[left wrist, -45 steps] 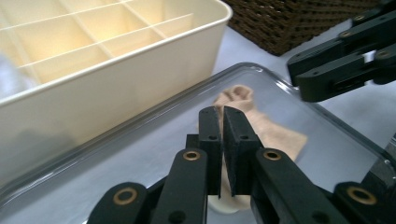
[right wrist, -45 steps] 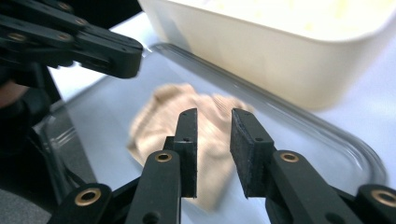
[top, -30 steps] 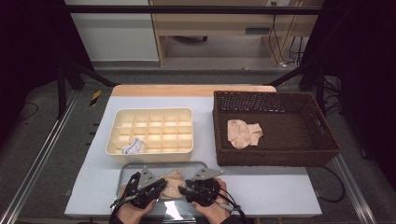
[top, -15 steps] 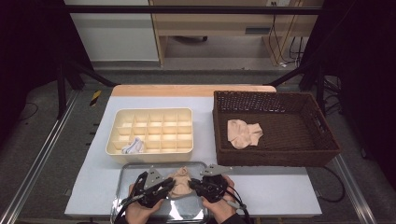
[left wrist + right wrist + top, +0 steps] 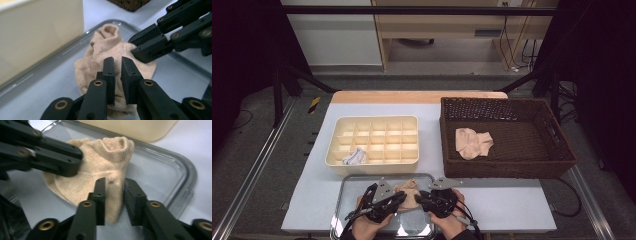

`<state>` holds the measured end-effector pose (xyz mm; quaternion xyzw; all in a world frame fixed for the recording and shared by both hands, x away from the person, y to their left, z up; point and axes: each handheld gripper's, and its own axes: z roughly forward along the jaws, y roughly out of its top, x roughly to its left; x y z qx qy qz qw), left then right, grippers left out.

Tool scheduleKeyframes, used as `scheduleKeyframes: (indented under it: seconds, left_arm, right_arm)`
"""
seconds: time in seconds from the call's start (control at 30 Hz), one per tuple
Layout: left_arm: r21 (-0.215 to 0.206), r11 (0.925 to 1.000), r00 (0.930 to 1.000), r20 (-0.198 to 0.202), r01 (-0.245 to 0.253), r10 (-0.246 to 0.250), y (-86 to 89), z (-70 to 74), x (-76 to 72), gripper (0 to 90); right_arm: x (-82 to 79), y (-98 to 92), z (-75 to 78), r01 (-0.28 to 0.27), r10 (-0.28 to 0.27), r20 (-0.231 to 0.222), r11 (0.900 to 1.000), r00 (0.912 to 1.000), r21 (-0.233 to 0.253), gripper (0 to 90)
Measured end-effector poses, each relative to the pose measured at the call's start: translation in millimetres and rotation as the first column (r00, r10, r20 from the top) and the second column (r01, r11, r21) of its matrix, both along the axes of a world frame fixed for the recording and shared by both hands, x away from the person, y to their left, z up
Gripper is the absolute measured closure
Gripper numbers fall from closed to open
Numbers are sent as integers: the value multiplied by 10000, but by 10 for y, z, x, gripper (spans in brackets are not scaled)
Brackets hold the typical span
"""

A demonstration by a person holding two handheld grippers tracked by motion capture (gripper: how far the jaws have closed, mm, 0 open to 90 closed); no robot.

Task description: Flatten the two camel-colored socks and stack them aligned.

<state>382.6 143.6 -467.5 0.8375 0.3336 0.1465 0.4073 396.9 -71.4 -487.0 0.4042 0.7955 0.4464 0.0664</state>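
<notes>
Sock [image 5: 110, 50]: lay bunched on the tray [image 5: 347, 200], just before the divided box [image 5: 374, 140], cuff up.
Left gripper [image 5: 118, 65]: clenched on a fold of sock.
Right gripper [image 5: 115, 185]: jaws parted a little around a fold, grip not firm; cannot tell if pinched.
Risk: sock likely to slip from the right jaws or stretch if pulled apart, folds being thin.
Change: a second ago grippers sat lower over the tray; since moved up and closed in on the sock.
Elsewhere: another sock [image 5: 473, 142] in the basket [image 5: 557, 150].

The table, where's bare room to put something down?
Bare table lies behind the divider box, also right of the metal tray, in front of the basket. The tray is crowded: both tools and the beige sock.
</notes>
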Motion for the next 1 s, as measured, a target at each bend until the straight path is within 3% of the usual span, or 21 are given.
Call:
scheduleKeyframes:
  seconds: [0.2,0.3,0.43,0.53,0.67,0.77,0.9,1.0]
  left_arm:
    - [223,9997,9999,-108,-62,65,-28,-24,-6,858]
    - [150,9997,9997,-196,-166,169,-26,-27,5,869]
    - [-6,9997,9990,-379,-246,246,-30,-27,24,874]
    - [-164,9996,9984,-524,-239,230,-3,-10,18,875]
    - [-614,9977,9986,-443,-301,274,156,114,-38,875]
    - [-769,9944,9971,-294,-729,708,356,184,-60,872]
    - [-683,9915,9926,-568,-1109,1071,549,119,-54,877]
    - [-515,9933,9909,-915,-1035,985,552,21,-47,888]
  right_arm:
    - [17,11,12,31,-23,-273,9996,9996,274,859]
    - [4,15,99,-79,73,208,9995,9998,294,867]
    - [-53,74,289,-809,752,841,9945,9936,667,871]
    - [-79,144,277,-1233,1178,854,9905,9894,614,870]
    - [-82,127,280,-1144,1097,782,9918,9909,574,870]
    - [-74,122,268,-1063,1024,731,9930,9921,515,869]
    - [-75,136,267,-1051,1015,715,9933,9923,485,868]
    - [-68,174,273,-1131,1098,728,9927,9913,424,866]
